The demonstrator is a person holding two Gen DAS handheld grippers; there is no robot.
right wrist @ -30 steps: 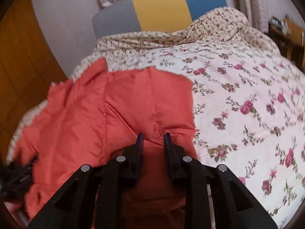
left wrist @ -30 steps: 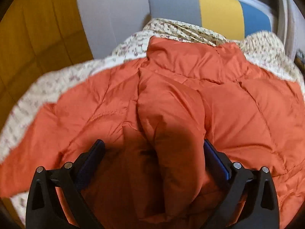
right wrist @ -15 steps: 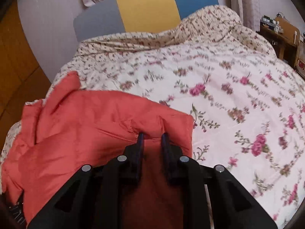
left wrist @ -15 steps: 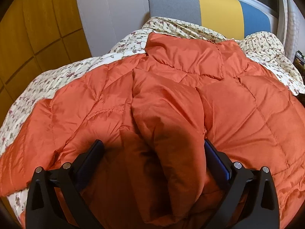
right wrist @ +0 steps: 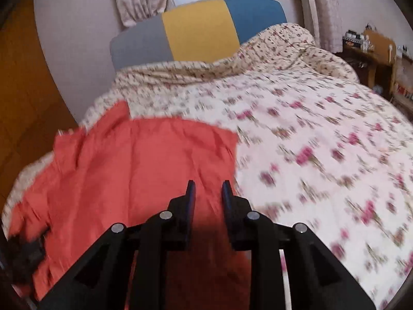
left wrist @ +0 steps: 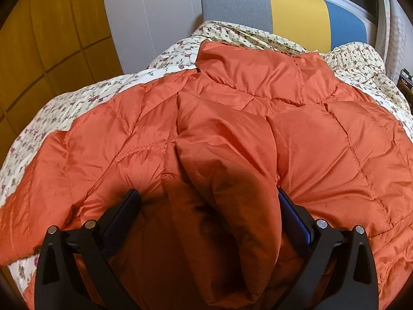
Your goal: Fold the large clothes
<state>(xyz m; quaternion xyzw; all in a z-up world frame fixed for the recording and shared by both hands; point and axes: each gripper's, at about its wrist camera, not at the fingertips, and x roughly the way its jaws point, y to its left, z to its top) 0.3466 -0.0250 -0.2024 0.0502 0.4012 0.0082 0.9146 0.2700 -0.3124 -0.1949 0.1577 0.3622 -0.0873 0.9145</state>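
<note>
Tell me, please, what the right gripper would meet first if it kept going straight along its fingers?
Most likely the orange jacket: the right gripper points down at its near edge. Blur makes depth uncertain, and the floral bedspread lies just beside it.

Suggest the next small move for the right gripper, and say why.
Probably draw the right gripper clear: its jaws have just been opening, nothing shows between them, and the orange quilted puffer jacket lies flat below. The left gripper straddles a thick fold.
</note>
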